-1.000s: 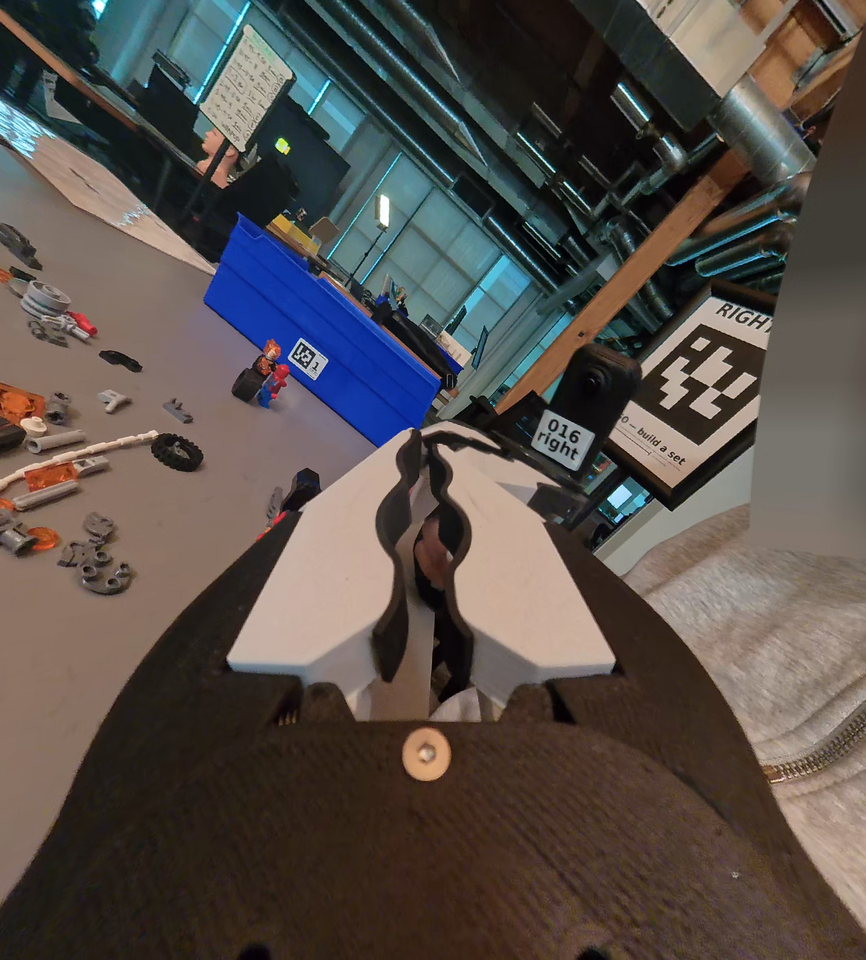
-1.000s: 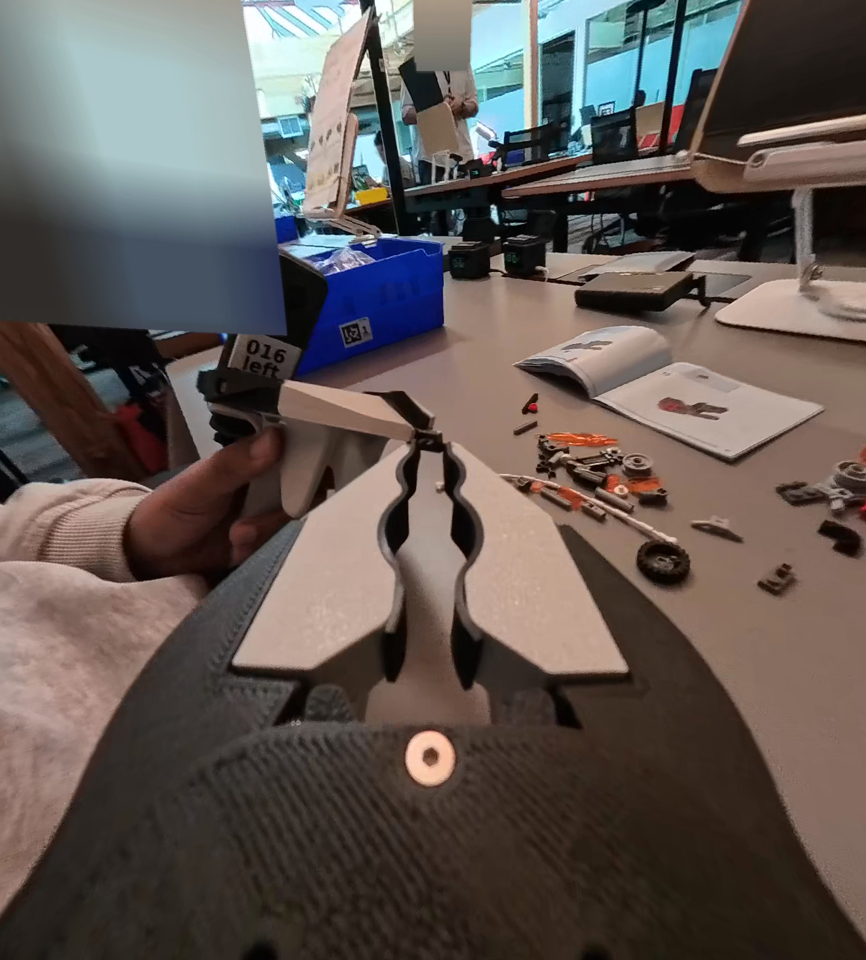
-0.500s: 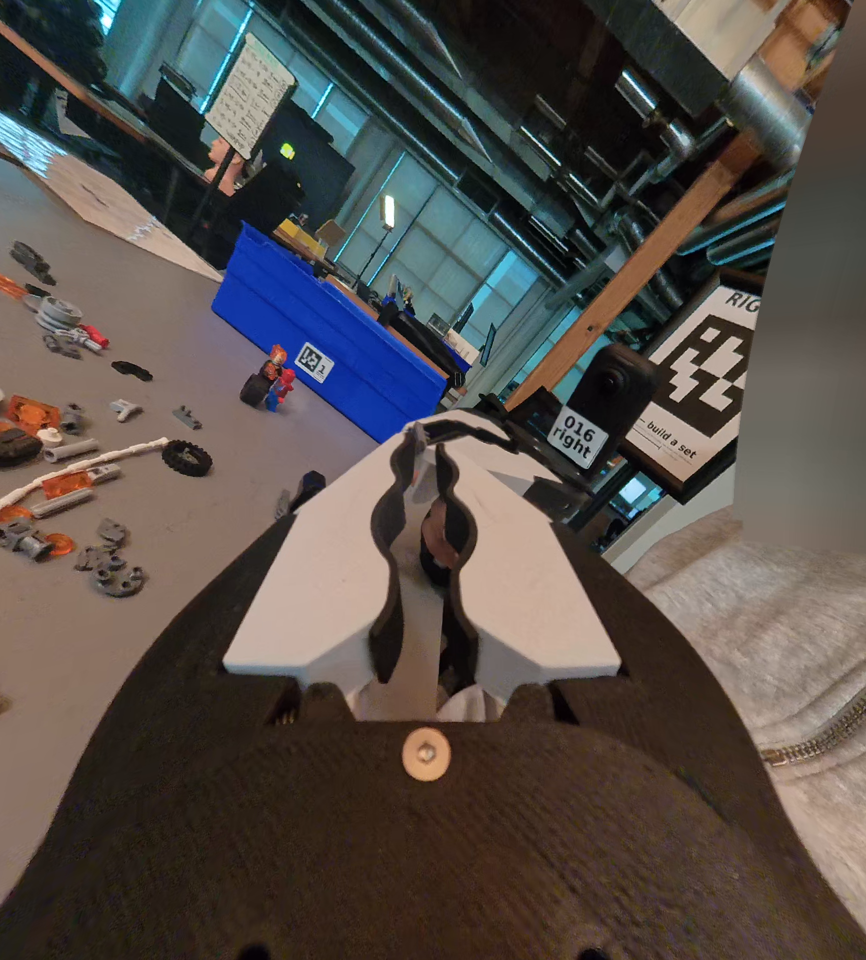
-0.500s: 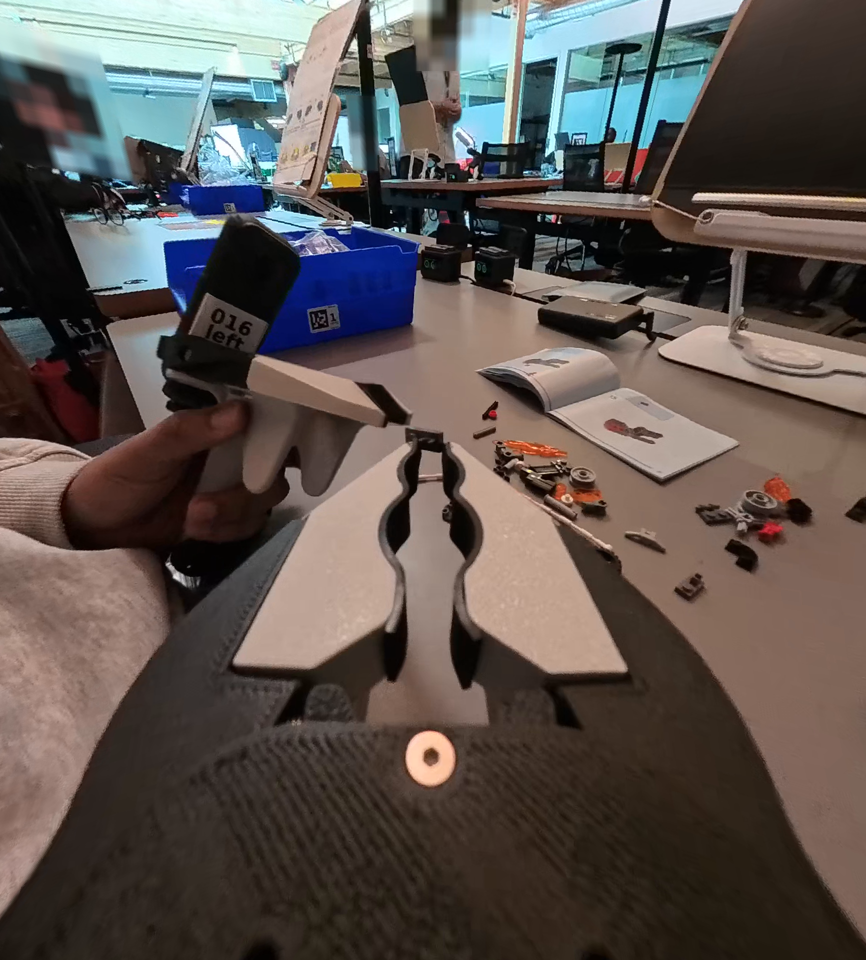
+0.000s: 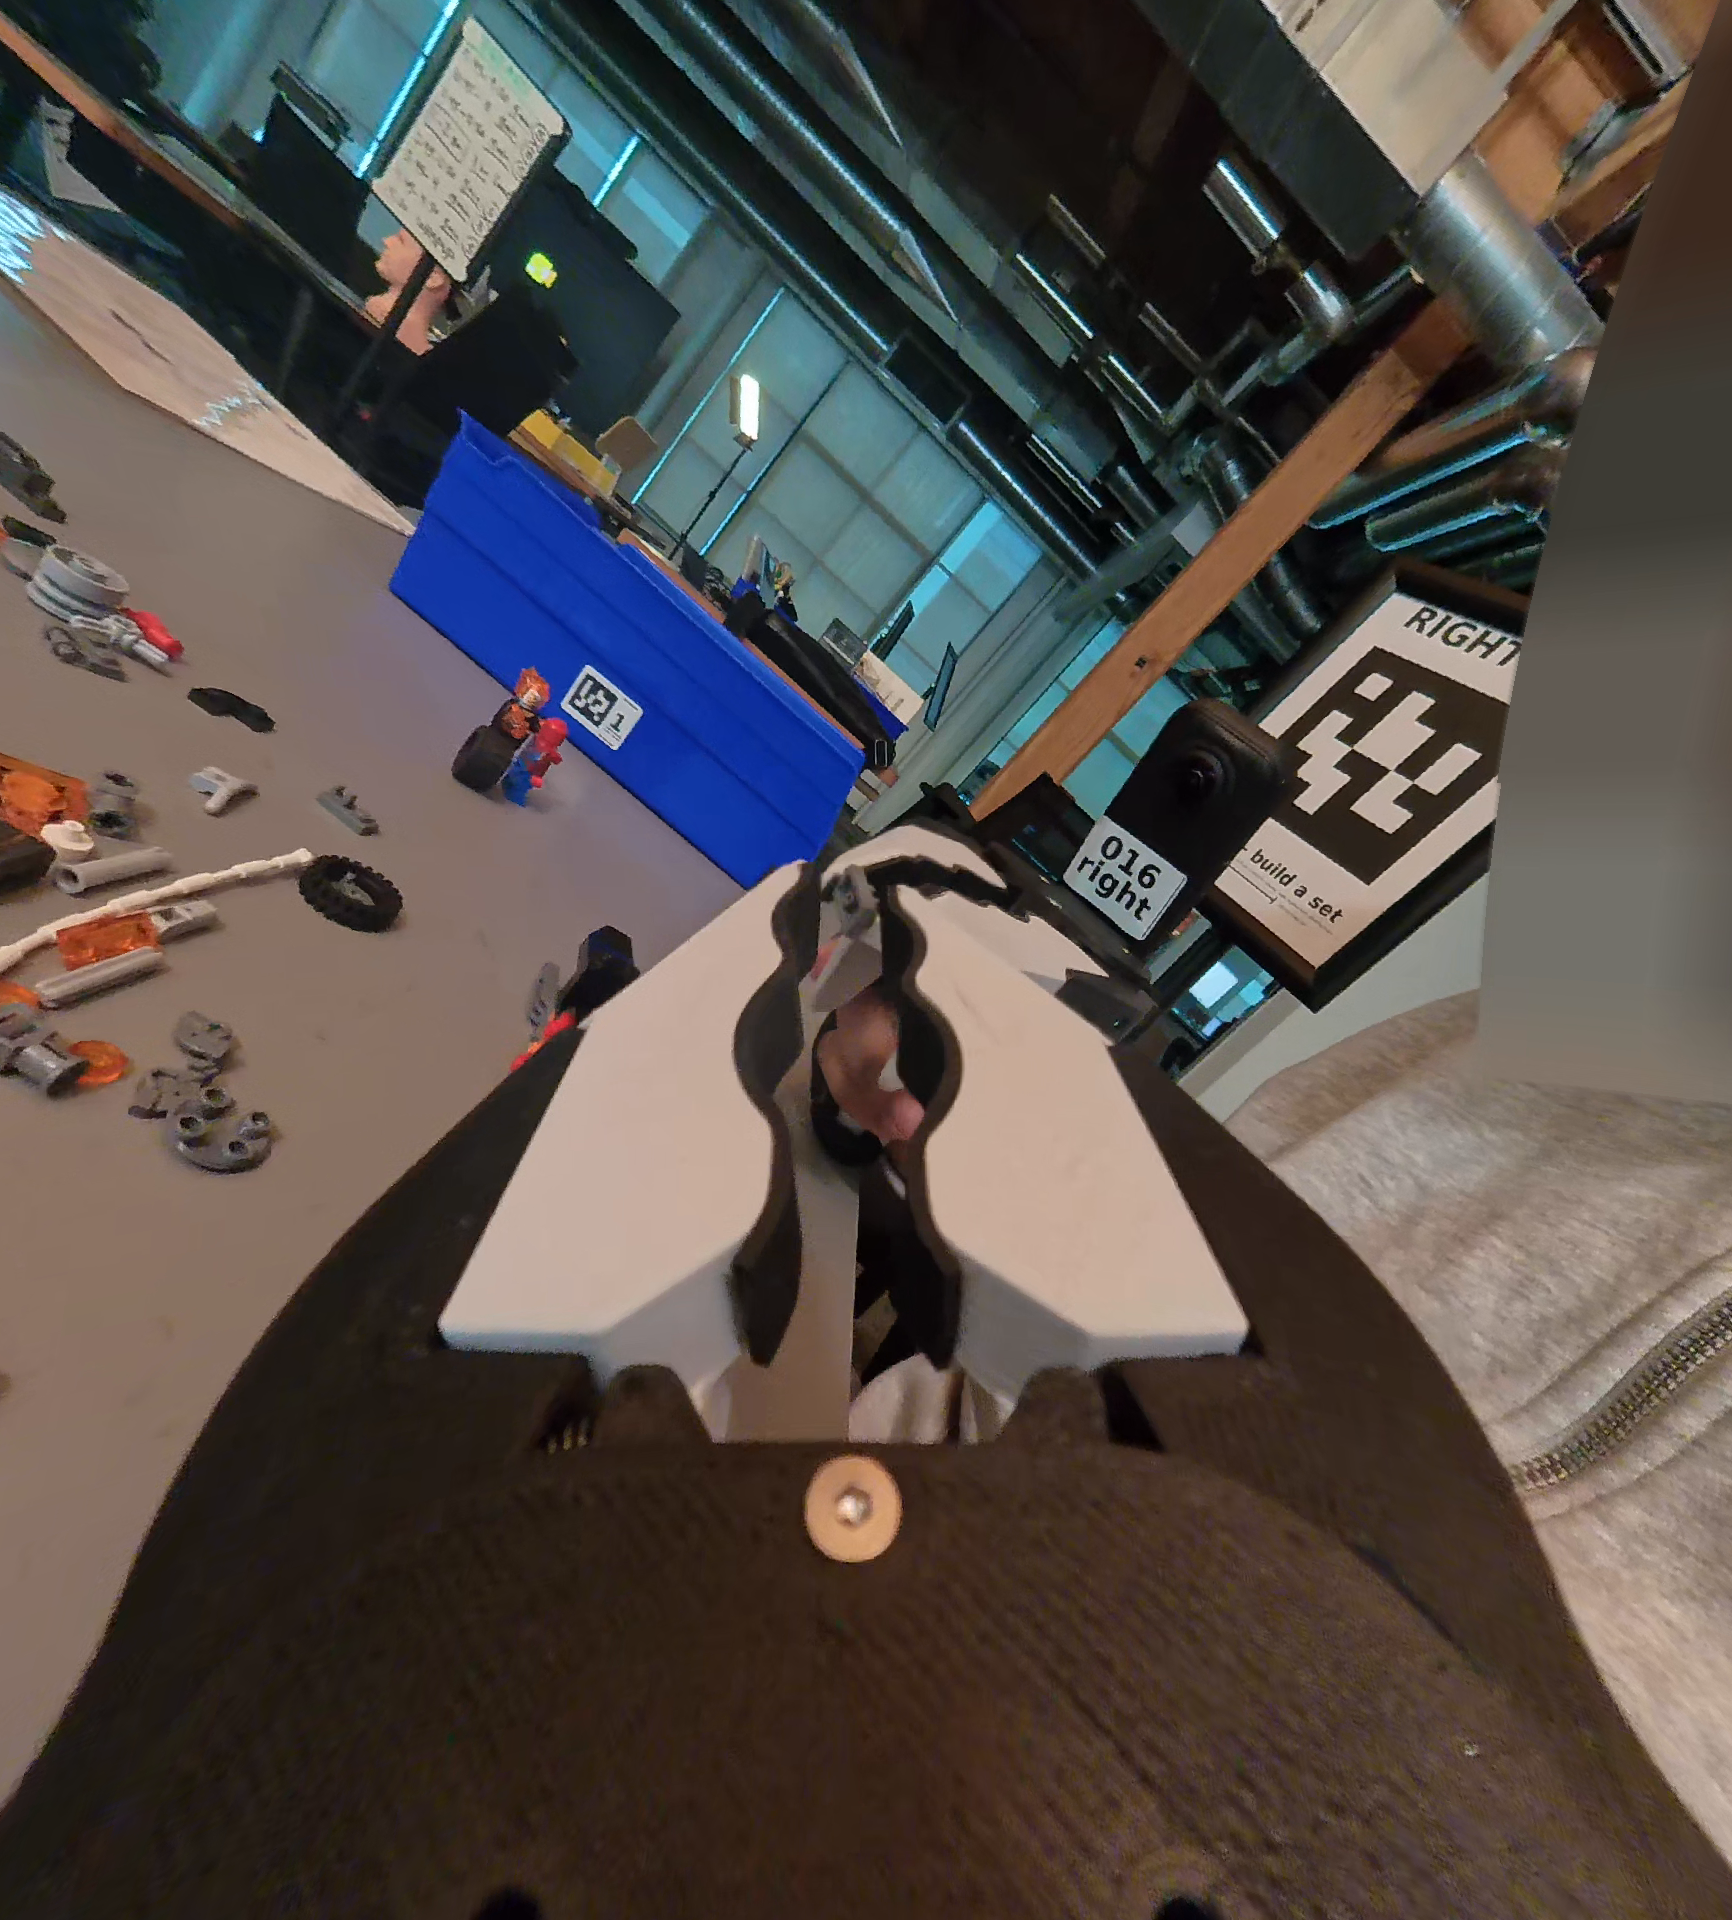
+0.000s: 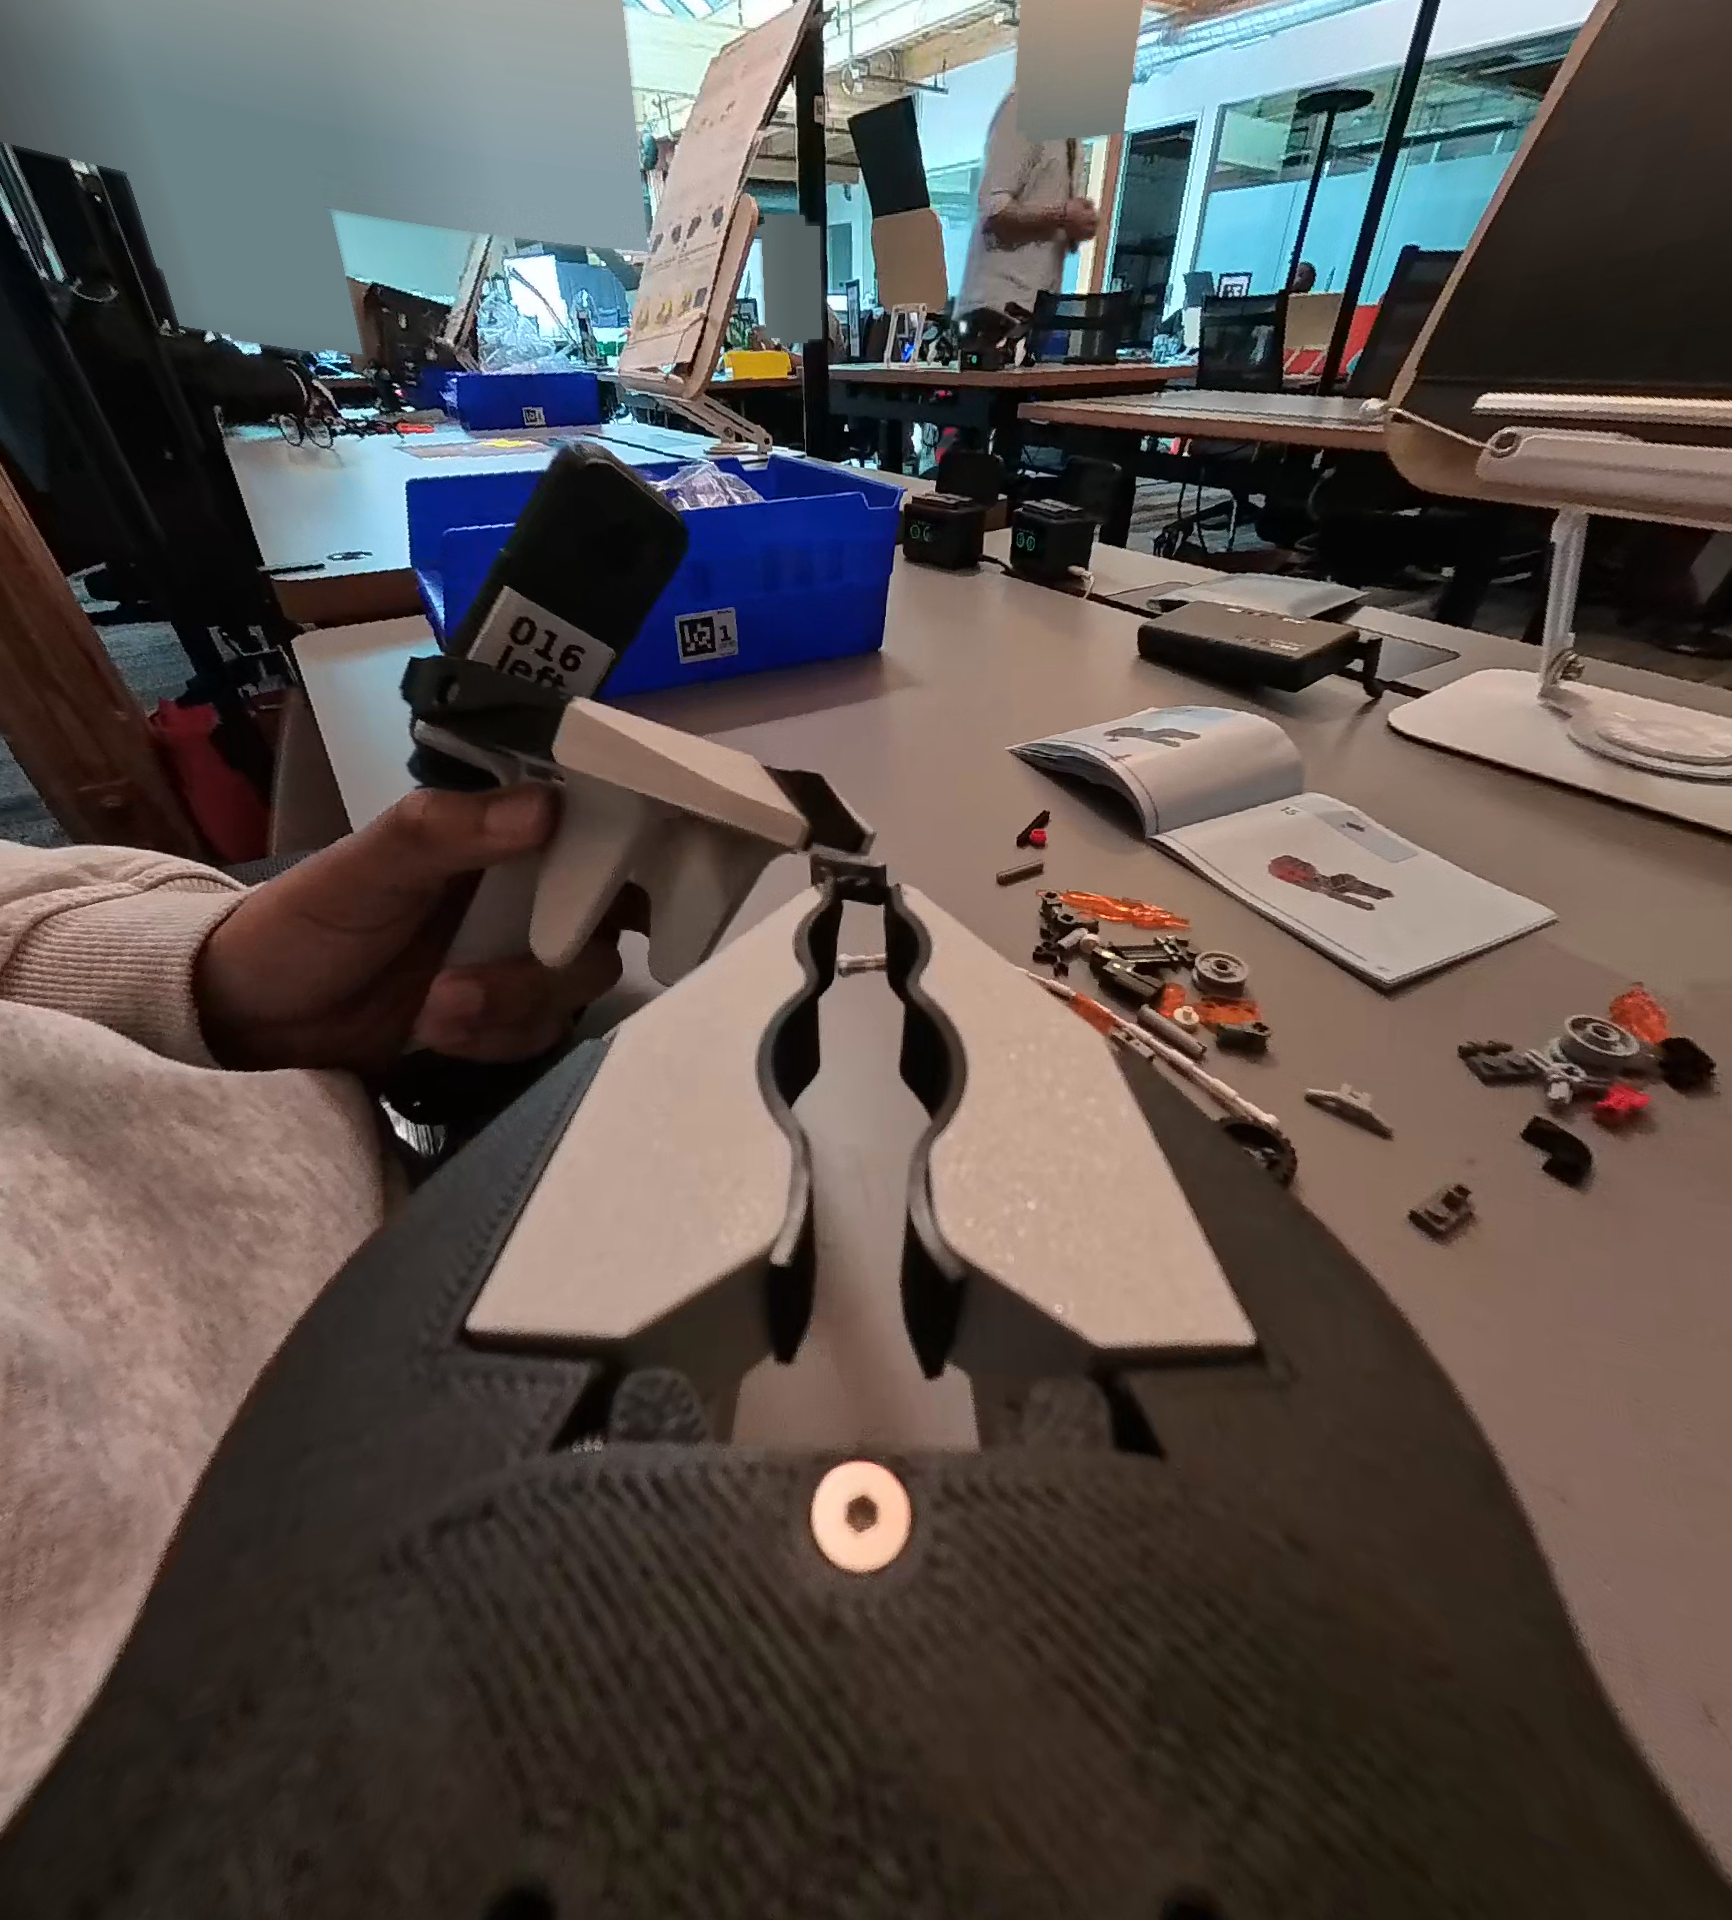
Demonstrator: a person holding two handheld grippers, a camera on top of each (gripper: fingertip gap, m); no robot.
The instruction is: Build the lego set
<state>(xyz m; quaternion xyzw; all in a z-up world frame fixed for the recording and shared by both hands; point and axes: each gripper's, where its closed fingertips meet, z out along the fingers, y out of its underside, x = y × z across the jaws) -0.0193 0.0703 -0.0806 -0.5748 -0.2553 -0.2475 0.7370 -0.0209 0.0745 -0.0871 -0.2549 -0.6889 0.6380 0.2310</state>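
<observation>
My left gripper point(image 5: 849, 896) is shut on a small grey lego piece point(image 5: 854, 891) at its tips, held up in the air above the table's near edge. My right gripper point(image 6: 847, 885) is shut on a small dark grey lego piece point(image 6: 847, 871). The two grippers meet tip to tip: the left gripper point(image 6: 833, 821) touches the dark piece from above in the right wrist view. A short grey pin point(image 6: 862, 962) shows between the right gripper's fingers. How the pieces join is hidden by the tips.
Loose lego parts point(image 6: 1153, 966) lie on the grey table point(image 6: 1620, 1403), with a black tyre point(image 5: 351, 894), a white chain point(image 5: 114, 906) and two minifigures point(image 5: 526, 732). An open instruction booklet point(image 6: 1288, 831), a blue bin point(image 6: 768, 582) and a monitor stand point(image 6: 1620, 727) are farther back. The tips of both grippers are at nearly the same place.
Both grippers have stayed shut and close together in the air. The tips drew slightly apart half a second ago and now touch again. The left gripper's handle has tilted up more.
</observation>
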